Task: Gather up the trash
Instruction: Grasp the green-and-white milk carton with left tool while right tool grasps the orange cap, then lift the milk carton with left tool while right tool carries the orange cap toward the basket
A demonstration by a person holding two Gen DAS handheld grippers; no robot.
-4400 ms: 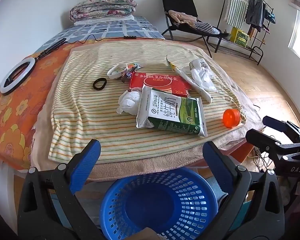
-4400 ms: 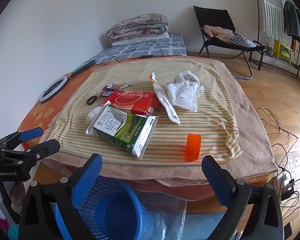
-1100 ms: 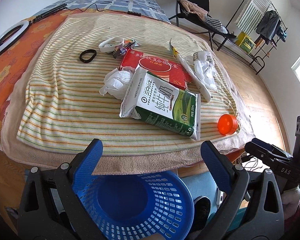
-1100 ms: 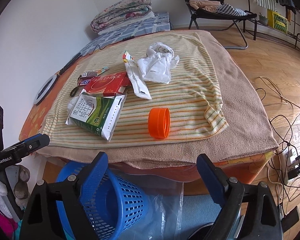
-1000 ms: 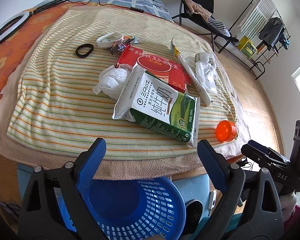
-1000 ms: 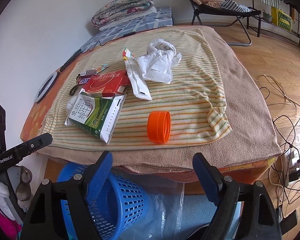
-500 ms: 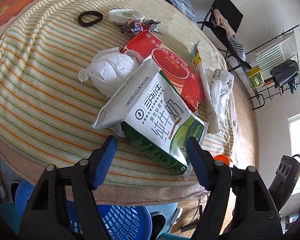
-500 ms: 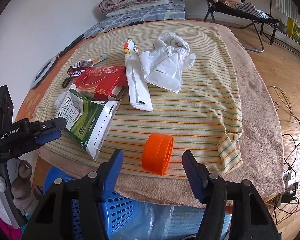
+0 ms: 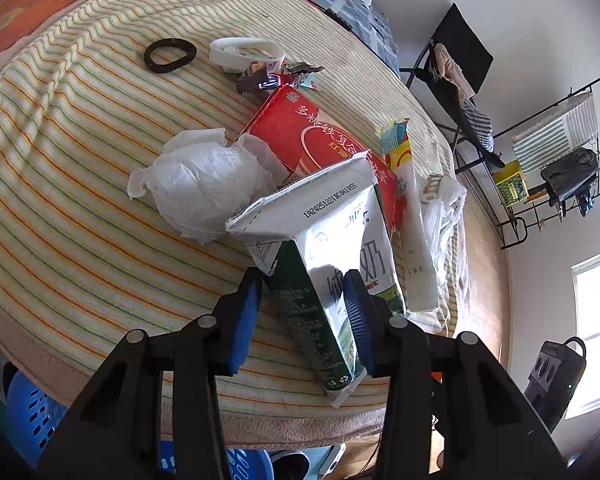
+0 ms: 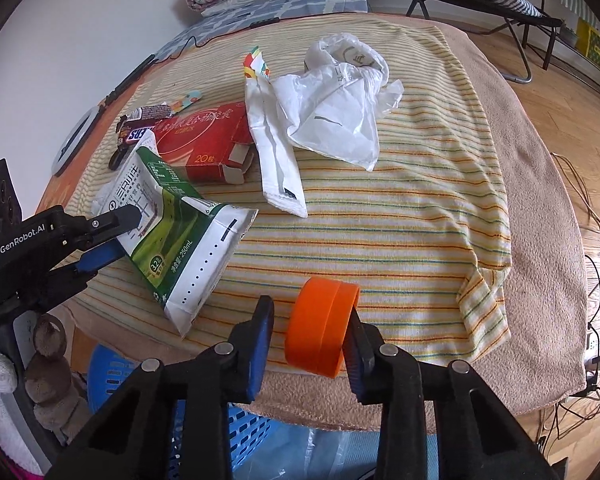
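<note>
My left gripper (image 9: 302, 312) is shut on the green and white milk carton (image 9: 324, 240), tilted up off the striped cloth; the carton also shows in the right wrist view (image 10: 172, 220). My right gripper (image 10: 310, 332) stands around the orange cap (image 10: 320, 332) at the cloth's front edge, its right pad touching the cap, a gap at the left pad. A crumpled white tissue (image 9: 204, 188), a red box (image 9: 312, 140), a white plastic bag (image 10: 332, 104), a long white wrapper (image 10: 272, 136) and a candy wrapper (image 9: 272, 76) lie on the cloth.
A blue basket (image 10: 244, 436) stands on the floor below the table's front edge. A black ring (image 9: 170, 55) and a white band (image 9: 246, 50) lie at the far side. A chair (image 9: 456, 64) and a clothes rack (image 9: 552, 160) stand beyond. Cables (image 10: 596, 280) lie on the floor.
Both grippers moved down and forward to the table and narrowed. The left closed on the milk carton and tipped it up. The right came around the orange cap.
</note>
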